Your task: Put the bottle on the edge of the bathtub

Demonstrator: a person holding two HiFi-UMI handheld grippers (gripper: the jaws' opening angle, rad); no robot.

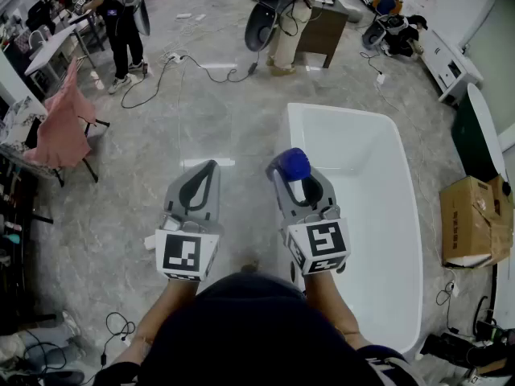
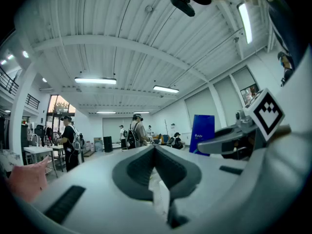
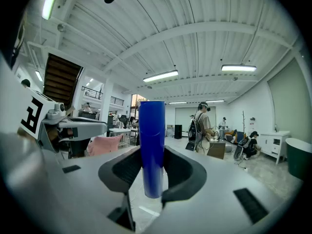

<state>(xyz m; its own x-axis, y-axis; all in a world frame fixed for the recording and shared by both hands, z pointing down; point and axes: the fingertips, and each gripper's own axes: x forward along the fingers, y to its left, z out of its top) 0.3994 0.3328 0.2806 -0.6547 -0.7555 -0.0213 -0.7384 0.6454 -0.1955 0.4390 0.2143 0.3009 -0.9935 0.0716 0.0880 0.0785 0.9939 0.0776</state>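
Observation:
A blue bottle stands upright between the jaws of my right gripper, which is shut on it. The bottle hangs over the left rim of the white bathtub, near its far corner. In the right gripper view the bottle fills the gap between the two pads of that gripper. My left gripper is held level beside it, over the floor, left of the tub. Its jaws meet at the tips with nothing between them. The left gripper view also catches the bottle off to the right.
A cardboard box and a dark green tub stand right of the bathtub. A chair draped in pink cloth is at the left. Cables cross the floor ahead; people and a wooden table stand farther back.

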